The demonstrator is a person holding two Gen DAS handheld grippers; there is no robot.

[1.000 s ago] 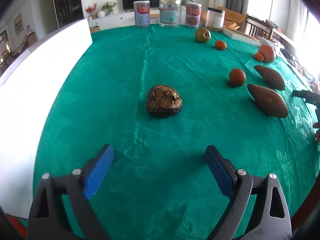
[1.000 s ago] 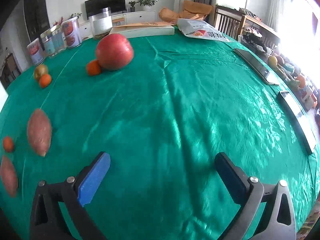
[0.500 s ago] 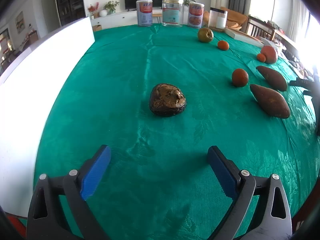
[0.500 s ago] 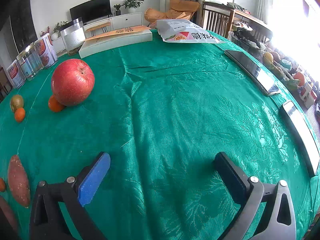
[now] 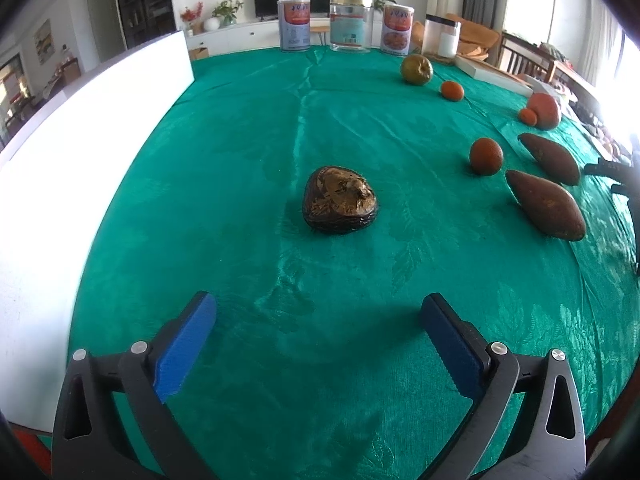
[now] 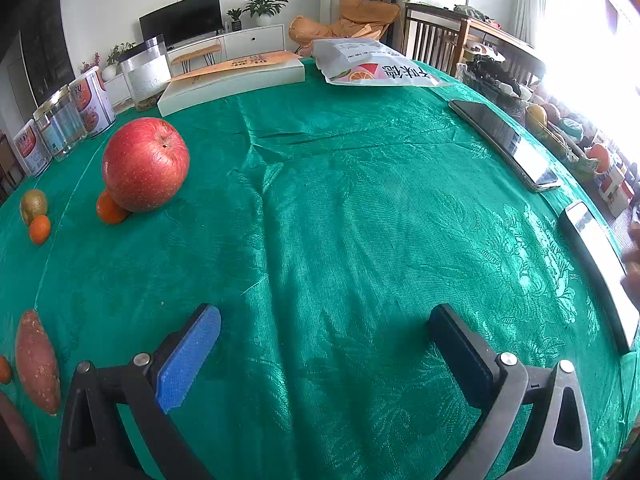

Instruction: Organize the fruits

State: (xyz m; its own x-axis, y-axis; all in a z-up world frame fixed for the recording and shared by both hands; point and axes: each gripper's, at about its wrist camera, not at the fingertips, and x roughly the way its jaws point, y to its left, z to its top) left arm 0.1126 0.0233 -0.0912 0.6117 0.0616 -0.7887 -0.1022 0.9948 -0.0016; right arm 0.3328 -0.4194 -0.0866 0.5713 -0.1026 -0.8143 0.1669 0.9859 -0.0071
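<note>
In the left wrist view, a dark brown wrinkled fruit (image 5: 340, 205) lies on the green cloth ahead of my open, empty left gripper (image 5: 318, 320). To the right lie two sweet potatoes (image 5: 546, 204) (image 5: 550, 158), an orange (image 5: 485, 156), a green fruit (image 5: 417, 69) and a small orange (image 5: 452, 90). In the right wrist view, a red apple (image 6: 145, 164) sits at the left with a small orange (image 6: 110, 210) touching it. My right gripper (image 6: 324, 328) is open and empty over bare cloth. A sweet potato (image 6: 37, 362) lies at the far left.
Cans and a jar (image 5: 350, 24) stand along the far edge. A white board (image 5: 80, 128) borders the table's left. A flat box (image 6: 232, 82), a snack bag (image 6: 376, 68) and two phones (image 6: 508, 144) (image 6: 600, 276) lie on the right part of the table.
The right gripper has swung so the apple now sits closer and lower in its view. The left gripper has barely moved. Both stay open.
</note>
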